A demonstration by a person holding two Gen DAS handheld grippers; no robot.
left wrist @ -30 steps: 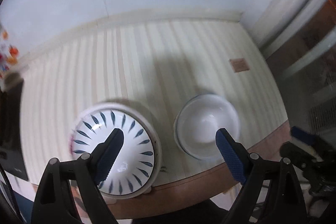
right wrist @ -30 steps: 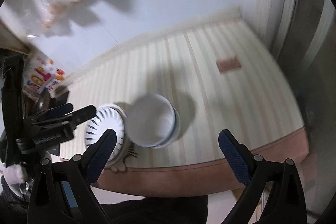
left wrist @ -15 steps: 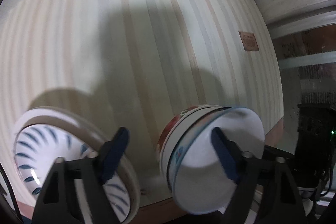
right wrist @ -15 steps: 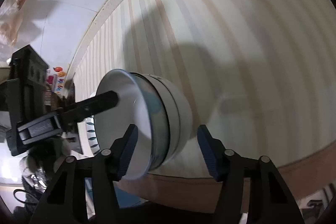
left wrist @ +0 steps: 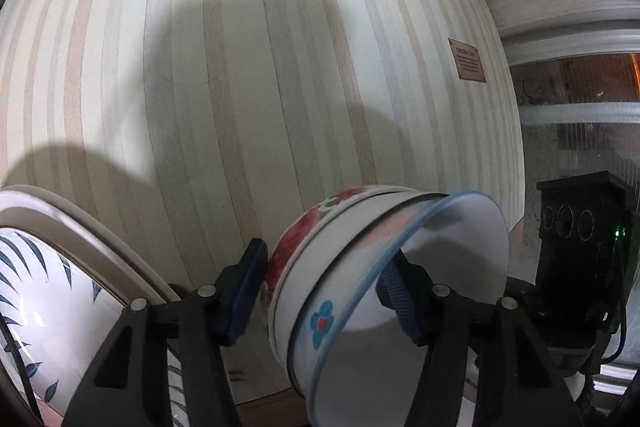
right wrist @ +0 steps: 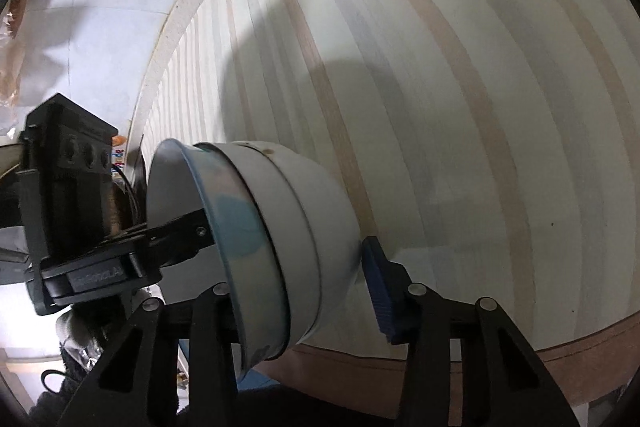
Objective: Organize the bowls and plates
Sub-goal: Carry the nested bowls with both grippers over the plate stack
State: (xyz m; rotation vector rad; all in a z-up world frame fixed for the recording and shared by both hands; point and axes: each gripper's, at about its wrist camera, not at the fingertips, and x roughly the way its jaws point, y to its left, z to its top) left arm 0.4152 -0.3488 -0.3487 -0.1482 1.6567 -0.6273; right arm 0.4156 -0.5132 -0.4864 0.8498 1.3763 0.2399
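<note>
Bowls (left wrist: 352, 267) are stacked and squeezed between the fingers of the left gripper (left wrist: 324, 291). The same stack sits between the right gripper (right wrist: 300, 291) fingers, though a firm squeeze cannot be told. A leaf plate (left wrist: 60, 299) is seen beside the bowls.

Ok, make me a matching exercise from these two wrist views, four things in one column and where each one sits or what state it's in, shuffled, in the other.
Things:
1. bowl stack
2. leaf-pattern plate
3. brown label
4. left gripper

Places or states:
A. flat on the striped tablecloth, far right side
B. fingers on either side of the bowl walls
C. near table edge, left of the bowls
D. nested, top bowl rimmed in blue

Pairs: 1-D, 2-C, 3-A, 4-B
</note>
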